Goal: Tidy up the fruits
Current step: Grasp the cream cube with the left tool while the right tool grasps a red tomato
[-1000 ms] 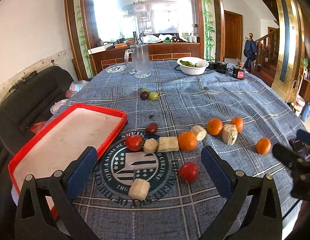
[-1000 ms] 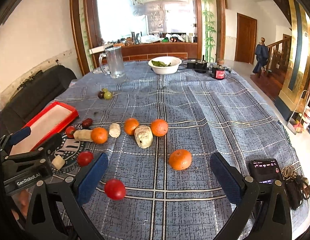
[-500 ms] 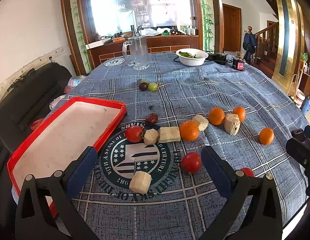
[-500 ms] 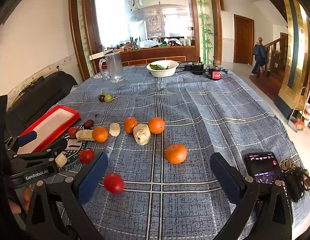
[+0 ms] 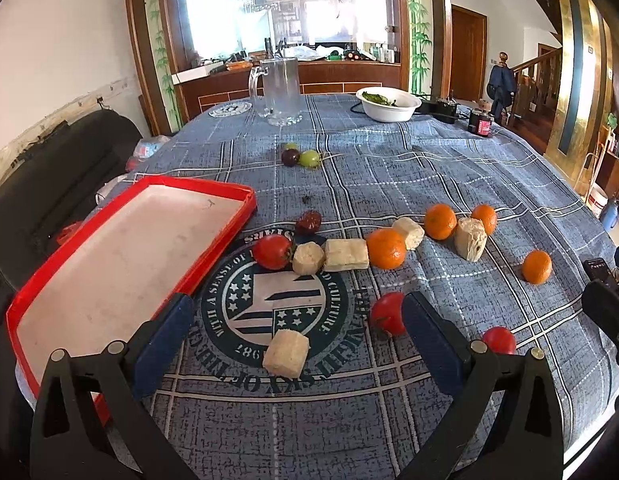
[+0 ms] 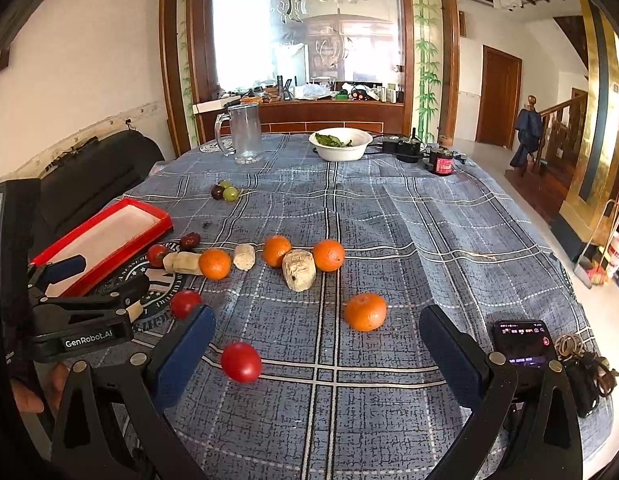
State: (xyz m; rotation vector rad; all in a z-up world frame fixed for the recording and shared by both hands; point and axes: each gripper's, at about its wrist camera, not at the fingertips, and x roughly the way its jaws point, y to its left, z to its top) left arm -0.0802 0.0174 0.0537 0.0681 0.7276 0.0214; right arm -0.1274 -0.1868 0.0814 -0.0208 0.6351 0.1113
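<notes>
Black claw, blue pads

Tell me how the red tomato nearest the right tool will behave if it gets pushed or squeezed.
The tomato looks round and smooth, so a nudge would probably send it rolling across the flat tablecloth. Its glossy skin suggests it could slip between the pads. It likely bruises or splits if squeezed hard.

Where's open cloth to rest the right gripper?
Bare cloth lies between the lone orange and the phone, and beyond toward the white bowl. Crowded: the fruit row by the red tray.
</notes>
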